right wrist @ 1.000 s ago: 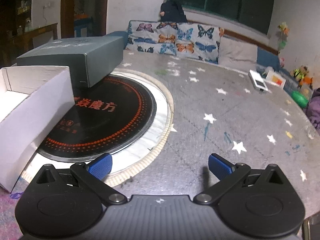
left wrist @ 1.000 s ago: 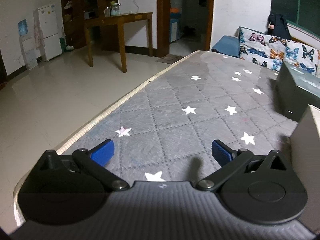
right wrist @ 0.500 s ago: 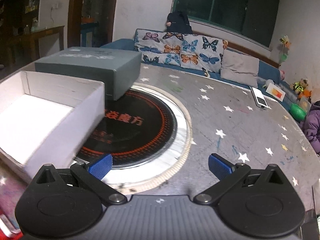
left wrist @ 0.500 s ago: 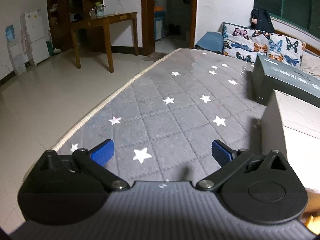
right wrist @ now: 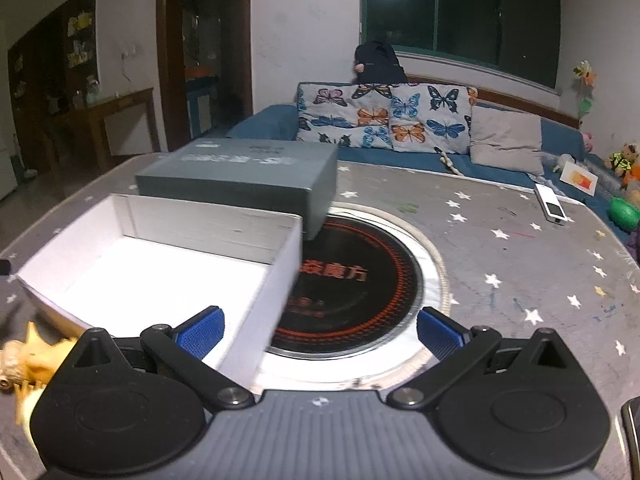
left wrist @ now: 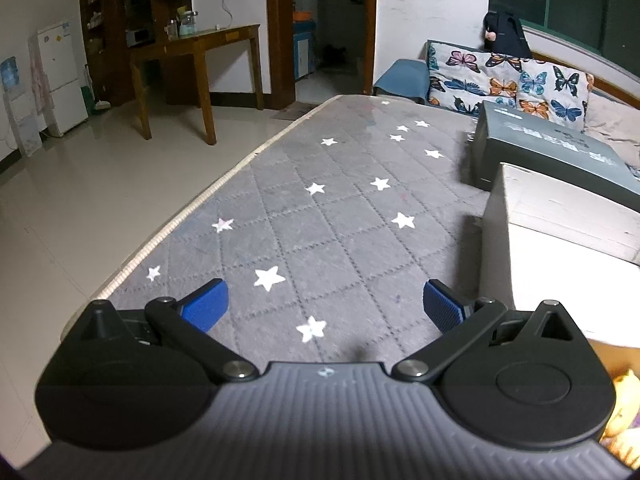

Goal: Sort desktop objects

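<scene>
An open, empty white box (right wrist: 160, 280) sits on the grey star-patterned table; it also shows at the right of the left wrist view (left wrist: 560, 248). A grey-green closed box (right wrist: 240, 180) lies behind it, also in the left wrist view (left wrist: 552, 152). A yellow toy (right wrist: 28, 364) lies at the box's near left corner, and its edge shows in the left wrist view (left wrist: 624, 400). My left gripper (left wrist: 324, 304) is open and empty above the table, left of the white box. My right gripper (right wrist: 320, 332) is open and empty over the white box's right wall.
A round black hotplate (right wrist: 360, 288) with red lettering is set in the table's middle. A white remote (right wrist: 552, 204) lies at the far right edge, with a green ball (right wrist: 622, 212) beyond. The table's left edge (left wrist: 192, 208) drops to a tiled floor. A sofa (right wrist: 400, 128) stands behind.
Both grippers have risen and pulled back. The right view has swung left, so the white box's inside and the yellow toy now show. Both stayed open.
</scene>
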A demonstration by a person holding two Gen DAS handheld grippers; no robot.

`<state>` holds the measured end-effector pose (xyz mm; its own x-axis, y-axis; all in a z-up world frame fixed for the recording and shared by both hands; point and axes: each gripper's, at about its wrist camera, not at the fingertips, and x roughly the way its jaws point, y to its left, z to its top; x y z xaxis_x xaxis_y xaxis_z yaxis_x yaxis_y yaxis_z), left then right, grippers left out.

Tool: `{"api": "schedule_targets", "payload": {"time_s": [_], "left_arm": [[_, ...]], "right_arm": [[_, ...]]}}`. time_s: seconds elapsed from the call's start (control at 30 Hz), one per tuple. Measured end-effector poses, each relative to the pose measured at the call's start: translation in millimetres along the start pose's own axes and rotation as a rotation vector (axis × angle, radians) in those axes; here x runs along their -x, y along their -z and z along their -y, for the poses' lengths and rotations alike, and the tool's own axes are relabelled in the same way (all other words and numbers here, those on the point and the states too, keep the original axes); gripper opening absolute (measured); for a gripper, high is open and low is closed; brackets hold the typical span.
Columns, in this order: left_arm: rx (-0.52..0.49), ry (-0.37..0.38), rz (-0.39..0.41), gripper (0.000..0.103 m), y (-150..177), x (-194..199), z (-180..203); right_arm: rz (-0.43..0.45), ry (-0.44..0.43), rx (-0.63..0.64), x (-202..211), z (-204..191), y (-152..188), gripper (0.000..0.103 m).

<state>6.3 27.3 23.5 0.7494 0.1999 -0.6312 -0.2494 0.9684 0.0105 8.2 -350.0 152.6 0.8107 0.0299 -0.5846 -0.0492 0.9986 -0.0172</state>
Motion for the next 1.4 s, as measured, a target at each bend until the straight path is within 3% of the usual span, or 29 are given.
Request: {"api": "schedule_targets", "payload": {"time_s": [0.77, 1.4], "left_arm": [[-0.068, 0.071, -0.003, 0.103, 19, 43, 26], [-0.102, 0.097, 0.017, 0.103, 27, 65, 35]], "right_arm": [[0.062, -0.055, 0.206, 30, -89, 4, 0.103], [0.075, -0.116, 0.254, 40, -120, 7, 0.103]]}}
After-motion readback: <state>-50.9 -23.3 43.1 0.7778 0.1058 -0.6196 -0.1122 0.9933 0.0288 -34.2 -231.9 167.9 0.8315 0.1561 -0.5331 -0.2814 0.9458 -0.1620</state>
